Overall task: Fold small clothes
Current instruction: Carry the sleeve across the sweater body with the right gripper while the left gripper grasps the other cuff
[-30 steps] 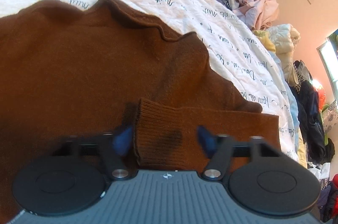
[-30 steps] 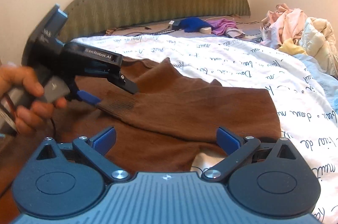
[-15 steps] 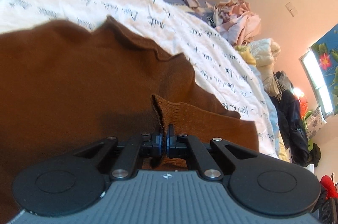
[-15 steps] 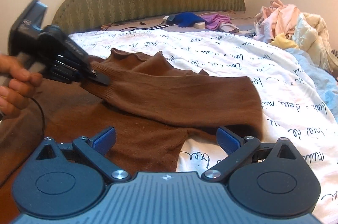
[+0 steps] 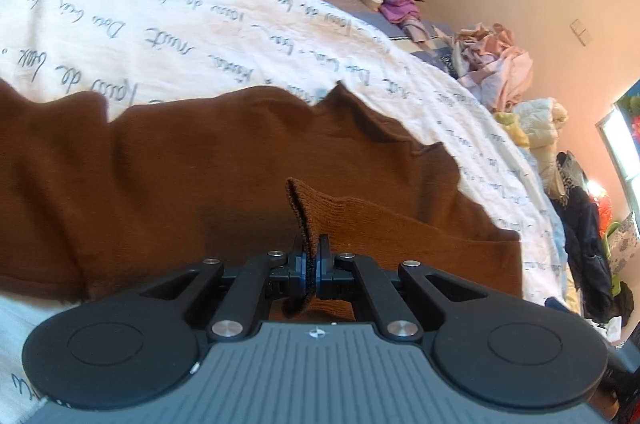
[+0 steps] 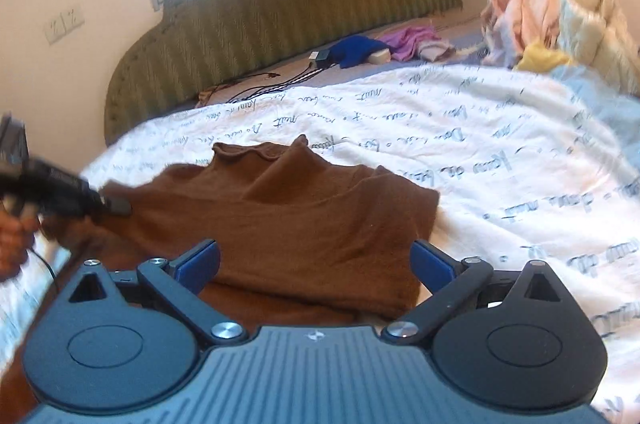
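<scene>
The left gripper (image 5: 311,270) has a grey ribbed body with a small white mark at its front edge, two round black discs either side, black linkage arms pinned with silver screws, and blue pads on its jaws. The right gripper (image 6: 314,260) matches it. A bare-skinned hand (image 6: 14,240) shows, blurred, a thin black cable below it.

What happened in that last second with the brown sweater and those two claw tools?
The left gripper closed on the sleeve cuff, which lay flat between its open fingers a second ago, and has carried the sleeve across the brown sweater, toward the left in the right camera's view. The right gripper stayed open above the sweater, holding nothing.
</scene>
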